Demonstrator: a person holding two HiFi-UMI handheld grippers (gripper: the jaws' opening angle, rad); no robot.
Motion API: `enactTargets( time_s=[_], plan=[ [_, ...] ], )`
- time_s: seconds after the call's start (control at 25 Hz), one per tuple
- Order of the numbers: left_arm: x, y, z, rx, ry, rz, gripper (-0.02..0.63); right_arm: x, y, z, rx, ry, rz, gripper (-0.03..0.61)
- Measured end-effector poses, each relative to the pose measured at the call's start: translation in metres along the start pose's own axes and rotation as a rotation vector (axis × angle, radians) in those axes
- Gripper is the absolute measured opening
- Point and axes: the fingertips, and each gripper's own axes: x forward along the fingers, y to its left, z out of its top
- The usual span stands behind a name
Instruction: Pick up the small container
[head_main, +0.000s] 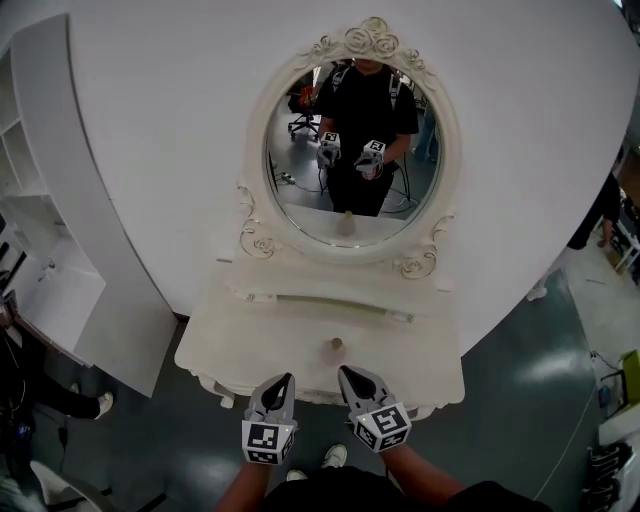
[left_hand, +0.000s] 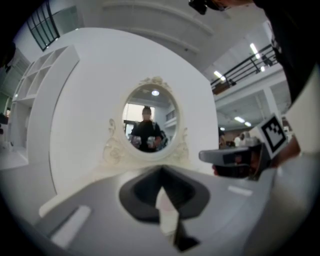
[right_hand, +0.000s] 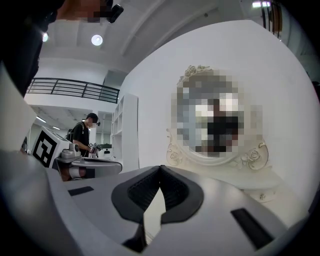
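The small container (head_main: 337, 347), a little beige pot, stands upright on the top of a white dressing table (head_main: 230, 345), near its front middle. Its reflection shows in the oval mirror (head_main: 350, 150) behind it. My left gripper (head_main: 283, 380) and right gripper (head_main: 346, 372) hover side by side over the table's front edge, just short of the container and apart from it. Both point level at the mirror. In the left gripper view the jaws (left_hand: 161, 171) meet with nothing between them. The right gripper's jaws (right_hand: 161, 168) are likewise shut and empty. The container is hidden in both gripper views.
A white shelf unit (head_main: 45, 210) stands against the curved wall at the left. A person's legs (head_main: 40, 395) are at the left edge and another person (head_main: 603, 212) stands at the right. A person (right_hand: 82, 136) works in the background.
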Motion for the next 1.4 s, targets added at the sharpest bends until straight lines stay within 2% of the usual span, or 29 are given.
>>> enactTargets(
  time_s=[0.28, 0.6, 0.8, 1.08, 1.4],
  plan=[
    [0.052, -0.004, 0.007, 0.005, 0.004, -0.04, 0.006, 0.012, -0.044, 0.007, -0.008, -0.012, -0.041, 0.005],
    [0.102, -0.005, 0.008, 0.021, 0.025, -0.048, 0.006, 0.029, -0.088, 0.006, 0.007, -0.014, -0.048, 0.005],
    [0.114, 0.001, 0.004, 0.013, 0.048, -0.046, 0.006, 0.038, -0.094, -0.001, 0.016, 0.005, -0.04, 0.005],
    [0.132, 0.019, -0.002, 0.033, 0.066, -0.089, 0.006, 0.056, -0.092, -0.005, 0.023, 0.019, -0.065, 0.005],
    [0.148, 0.031, -0.008, 0.025, 0.112, -0.184, 0.006, 0.071, -0.093, -0.009, -0.01, 0.042, -0.138, 0.005]
  ],
)
